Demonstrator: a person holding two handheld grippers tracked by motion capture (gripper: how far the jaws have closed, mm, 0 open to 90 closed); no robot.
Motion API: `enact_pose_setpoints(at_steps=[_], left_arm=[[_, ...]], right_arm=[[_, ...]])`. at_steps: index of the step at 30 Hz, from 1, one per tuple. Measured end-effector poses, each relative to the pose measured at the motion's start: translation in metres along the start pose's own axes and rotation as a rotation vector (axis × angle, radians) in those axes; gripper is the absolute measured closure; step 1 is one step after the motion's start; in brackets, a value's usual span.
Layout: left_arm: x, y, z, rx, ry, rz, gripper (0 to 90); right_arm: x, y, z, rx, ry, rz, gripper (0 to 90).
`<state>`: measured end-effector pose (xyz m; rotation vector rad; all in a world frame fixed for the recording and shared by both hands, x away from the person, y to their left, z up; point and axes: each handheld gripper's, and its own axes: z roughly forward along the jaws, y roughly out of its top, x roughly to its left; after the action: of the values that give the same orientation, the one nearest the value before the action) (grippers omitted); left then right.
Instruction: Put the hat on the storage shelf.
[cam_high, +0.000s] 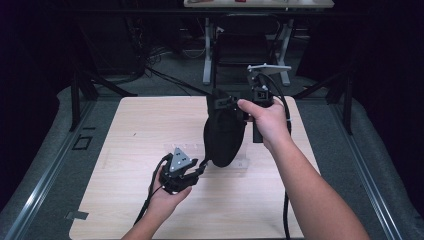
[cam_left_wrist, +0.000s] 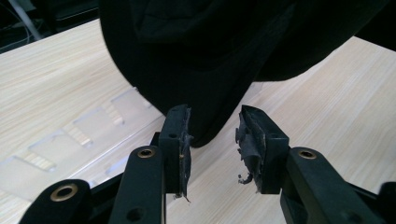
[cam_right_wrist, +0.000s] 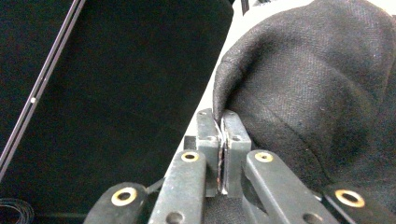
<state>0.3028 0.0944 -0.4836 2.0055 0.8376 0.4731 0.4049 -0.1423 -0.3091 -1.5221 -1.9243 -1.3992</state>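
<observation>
Left gripper (cam_high: 199, 169) agape under pinched black cloth (cam_high: 223, 135).

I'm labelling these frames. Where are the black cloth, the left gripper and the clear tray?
black cloth (cam_high: 223, 132), high view, middle of the hanging bulge.
left gripper (cam_left_wrist: 214, 140), left gripper view, gap between its open jaws.
clear tray (cam_left_wrist: 60, 144), left gripper view, a compartment wall.

Matt black woven cloth bag (cam_high: 223, 135); pale smooth wood-grain table (cam_high: 140, 130); clear glossy plastic tray (cam_left_wrist: 70, 135).

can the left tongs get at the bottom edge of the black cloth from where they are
Probably yes: the left tongs are open, with the black cloth's lowest edge hanging just ahead of the gap and nothing between.
</observation>
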Motion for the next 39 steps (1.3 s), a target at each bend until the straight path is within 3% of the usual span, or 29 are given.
enact_pose_setpoints(at_steps=[13,17,39], left_arm=[[-0.0035,0.0012,0.0088,0.024,0.032,0.022,77.4],[-0.0044,0.0010,0.0093,0.027,0.044,0.052,79.8],[-0.0015,-0.0064,0.0088,0.014,0.047,0.096,83.5]], right_arm=[[0.0007,-0.0010,0.0009,0.003,0.000,-0.004,88.3],[0.0012,-0.0011,0.0010,0.003,-0.002,-0.005,88.3],[0.0081,-0.0037,0.0088,0.015,0.026,-0.015,84.8]])
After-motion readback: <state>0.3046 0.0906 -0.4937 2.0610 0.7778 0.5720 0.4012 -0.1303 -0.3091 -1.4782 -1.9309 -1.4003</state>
